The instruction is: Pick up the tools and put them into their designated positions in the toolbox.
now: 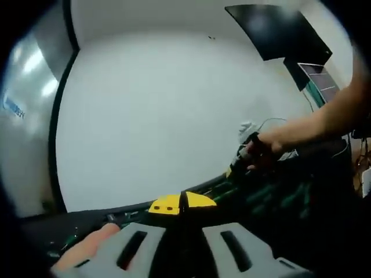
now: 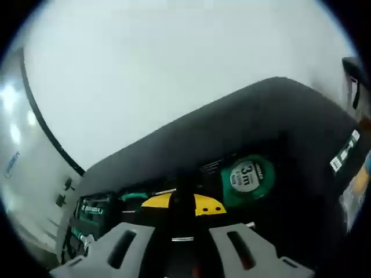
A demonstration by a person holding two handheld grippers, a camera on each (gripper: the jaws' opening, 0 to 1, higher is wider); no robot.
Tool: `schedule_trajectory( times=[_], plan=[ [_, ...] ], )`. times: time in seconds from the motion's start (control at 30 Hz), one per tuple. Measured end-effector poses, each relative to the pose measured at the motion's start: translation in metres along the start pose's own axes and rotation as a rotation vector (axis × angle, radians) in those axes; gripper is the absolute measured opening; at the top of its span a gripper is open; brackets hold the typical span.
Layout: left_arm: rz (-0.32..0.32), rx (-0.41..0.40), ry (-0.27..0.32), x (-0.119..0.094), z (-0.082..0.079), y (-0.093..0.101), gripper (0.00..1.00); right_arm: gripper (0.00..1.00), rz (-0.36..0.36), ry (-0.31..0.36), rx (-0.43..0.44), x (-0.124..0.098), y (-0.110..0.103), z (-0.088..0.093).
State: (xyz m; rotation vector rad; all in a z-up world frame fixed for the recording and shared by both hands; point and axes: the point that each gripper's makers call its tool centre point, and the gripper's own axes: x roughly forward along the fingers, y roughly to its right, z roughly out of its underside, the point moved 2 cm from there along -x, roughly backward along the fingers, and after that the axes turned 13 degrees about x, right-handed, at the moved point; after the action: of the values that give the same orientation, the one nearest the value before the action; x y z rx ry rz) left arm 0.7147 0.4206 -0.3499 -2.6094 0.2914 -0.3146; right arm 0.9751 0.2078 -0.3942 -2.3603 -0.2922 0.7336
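Rising from the bottom of the left gripper view, the left tongs [image 1: 182, 204] are showing two grey slotted jaws that are meeting at yellow tips, which are sitting together with only a thin dark seam between them and nothing visibly caught there. A fingertip [image 1: 87, 248] is resting against the left jaw's base.

- Just beyond those tips, the dark rim of the toolbox [image 1: 301, 197] is running across the view, with green tools lying blurred inside it; which tools they are cannot be told.
- Further right, a person's hand [image 1: 268, 147] is gripping a dark handle over the box's far side, the forearm leading off to the right edge.
- Behind everything, the white worktop [image 1: 156, 116] is spreading wide, a black panel [image 1: 278, 29] standing at the upper right.

In the right gripper view, the right tongs [image 2: 182, 205] are likewise holding their yellow tips together, empty so far as can be seen.

- Directly past them, the toolbox's black interior [image 2: 272, 121] is lying open.
- A green tape measure [image 2: 247, 176] marked 3m is sitting in its moulded recess just right of the tips.
- Green-labelled items [image 2: 93, 209] are occupying slots at the left.
- The white worktop [image 2: 162, 69] is extending beyond the box.
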Motion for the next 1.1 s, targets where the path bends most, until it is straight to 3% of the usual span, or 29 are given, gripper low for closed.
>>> schedule_trajectory(
  times=[0.03,0.07,0.1,0.13,0.17,0.23,0.27,0.3,0.33,0.4,0.5,0.53,0.57,0.6,0.67,0.83,0.9,0.97,1.0,1.07,1.1],
  plan=[
    [0.003,-0.002,-0.080,0.011,-0.005,0.000,0.05,0.10,-0.022,0.015,-0.035,-0.001,-0.005,-0.001],
    [0.005,0.014,-0.100,0.024,-0.014,-0.001,0.05,0.10,-0.060,0.017,-0.110,0.003,-0.015,-0.001],
    [0.051,-0.028,-0.074,0.049,-0.035,0.002,0.05,0.10,-0.075,0.014,-0.134,0.003,-0.018,0.001],
    [0.075,-0.035,-0.066,0.068,-0.044,0.002,0.06,0.10,-0.123,-0.020,-0.204,0.008,-0.031,0.010],
    [0.138,-0.063,-0.109,0.102,-0.042,0.005,0.05,0.10,-0.123,-0.027,-0.254,0.011,-0.034,0.014],
    [0.248,-0.190,-0.201,0.144,-0.033,0.020,0.04,0.04,-0.149,-0.022,-0.367,0.020,-0.043,0.020],
    [0.298,-0.253,-0.241,0.171,-0.024,0.031,0.04,0.00,-0.116,-0.022,-0.380,0.024,-0.040,0.022],
    [0.360,-0.267,-0.293,0.188,-0.011,0.044,0.04,0.00,-0.116,-0.023,-0.377,0.025,-0.042,0.025],
    [0.377,-0.307,-0.358,0.202,0.005,0.051,0.04,0.00,-0.113,-0.026,-0.391,0.027,-0.041,0.027],
    [0.392,-0.264,-0.445,0.230,0.039,0.066,0.04,0.00,-0.065,-0.033,-0.436,0.031,-0.032,0.028],
    [0.397,-0.257,-0.448,0.258,0.064,0.073,0.04,0.00,-0.086,-0.016,-0.432,0.031,-0.035,0.027],
    [0.394,-0.270,-0.475,0.263,0.073,0.074,0.04,0.00,-0.088,-0.017,-0.429,0.029,-0.034,0.027],
    [0.396,-0.294,-0.451,0.248,0.066,0.074,0.04,0.00,-0.095,-0.023,-0.424,0.029,-0.034,0.027],
    [0.411,-0.319,-0.421,0.248,0.062,0.078,0.04,0.00,-0.100,-0.026,-0.419,0.030,-0.033,0.026],
    [0.411,-0.300,-0.465,0.252,0.073,0.079,0.03,0.00,-0.108,-0.043,-0.413,0.031,-0.033,0.027],
    [0.435,-0.223,-0.442,0.253,0.074,0.084,0.01,0.00,-0.079,-0.071,-0.577,0.040,-0.036,0.028],
    [0.435,-0.214,-0.426,0.259,0.074,0.081,0.01,0.00,-0.082,-0.072,-0.560,0.042,-0.036,0.027],
    [0.446,-0.218,-0.431,0.262,0.075,0.082,0.00,0.00,-0.063,-0.127,-0.523,0.049,-0.028,0.030],
    [0.443,-0.228,-0.432,0.264,0.076,0.083,0.00,0.00,-0.119,-0.108,-0.519,0.043,-0.035,0.026],
    [0.442,-0.196,-0.430,0.268,0.075,0.084,0.00,0.00,-0.131,-0.091,-0.578,0.037,-0.041,0.023],
    [0.440,-0.187,-0.432,0.269,0.075,0.084,0.00,0.00,-0.134,-0.067,-0.621,0.021,-0.035,0.040]
  ],
)
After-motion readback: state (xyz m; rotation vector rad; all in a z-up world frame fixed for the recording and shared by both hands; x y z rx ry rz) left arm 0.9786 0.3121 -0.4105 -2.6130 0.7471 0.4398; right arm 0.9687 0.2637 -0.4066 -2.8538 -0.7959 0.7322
